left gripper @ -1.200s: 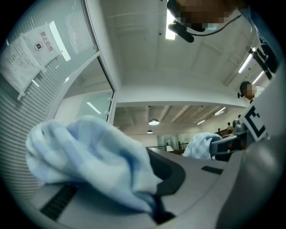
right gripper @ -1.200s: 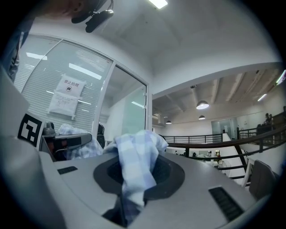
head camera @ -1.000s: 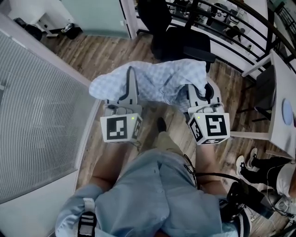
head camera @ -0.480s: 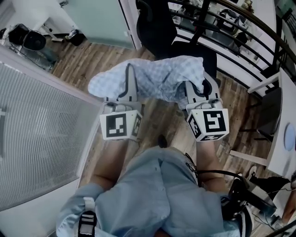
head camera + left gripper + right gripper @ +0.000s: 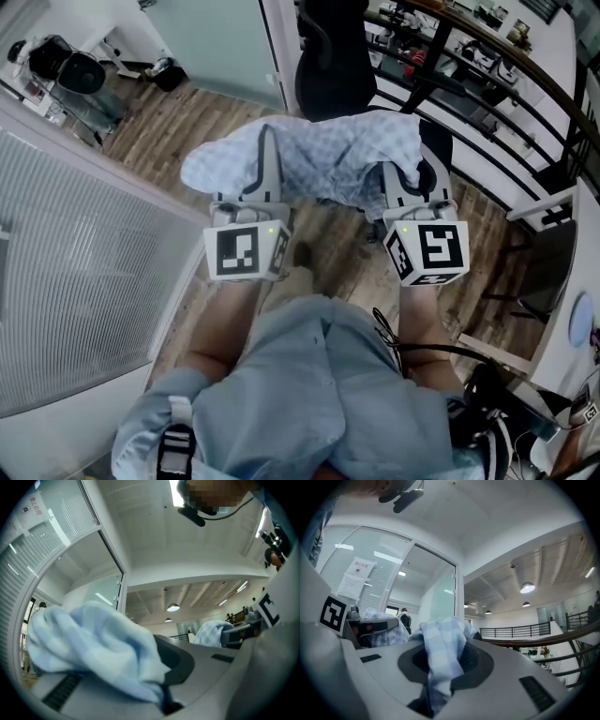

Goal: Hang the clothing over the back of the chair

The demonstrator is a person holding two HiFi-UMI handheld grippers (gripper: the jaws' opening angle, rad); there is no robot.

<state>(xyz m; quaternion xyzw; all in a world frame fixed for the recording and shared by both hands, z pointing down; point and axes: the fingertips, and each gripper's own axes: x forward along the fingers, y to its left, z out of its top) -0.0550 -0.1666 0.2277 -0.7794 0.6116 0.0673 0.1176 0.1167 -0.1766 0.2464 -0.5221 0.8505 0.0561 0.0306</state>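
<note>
A pale blue checked garment (image 5: 309,159) hangs bunched between my two grippers, held out in front of me above the floor. My left gripper (image 5: 264,155) is shut on its left part; in the left gripper view the cloth (image 5: 93,653) spills over the closed jaws. My right gripper (image 5: 398,178) is shut on the garment's right part, with a fold of cloth (image 5: 440,663) pinched between its jaws. A black office chair (image 5: 337,61) stands just beyond the garment, its backrest towards me and its seat mostly hidden by the cloth.
A white ribbed panel (image 5: 66,272) runs along my left. A black railing (image 5: 487,94) crosses behind the chair at the right. A white table (image 5: 567,319) stands at the far right. Wooden floor (image 5: 187,131) lies below.
Both grippers have carried the garment forward toward the black chair, which now sits closer and partly behind the cloth. The grip on the garment is unchanged.
</note>
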